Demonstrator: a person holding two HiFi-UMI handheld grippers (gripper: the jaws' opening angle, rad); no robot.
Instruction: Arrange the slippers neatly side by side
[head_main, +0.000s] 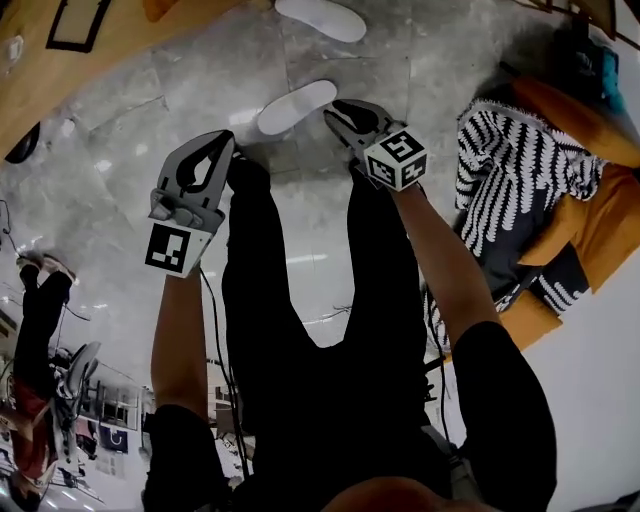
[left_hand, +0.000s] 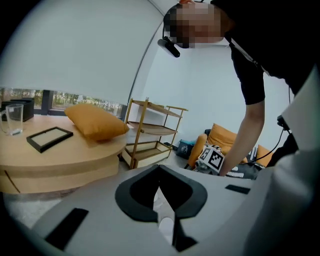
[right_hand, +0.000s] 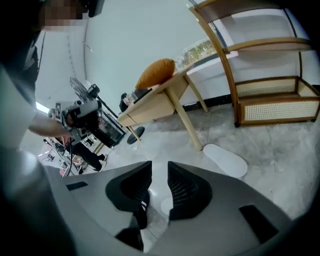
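Standing on a pale marble floor (head_main: 180, 95), holding both tools low ahead of dark trouser legs (head_main: 250, 270). Carrying the left gripper (head_main: 220, 148) with jaws pressed together, gripping nothing. Carrying the right gripper (head_main: 340, 112) with jaws standing apart, clasping nothing, only floor and a white patch showing through the gap. Aiming its tips just beside the near slipper (head_main: 295, 106), contact not being clear. Facing two plain white, flat, oval slippers: near slipper lying aslant between the grippers and slightly beyond them, far slipper (head_main: 322, 18) lying well apart farther out, at another angle, not yet side by side. Showing a wooden table (head_main: 60, 75) at far left.
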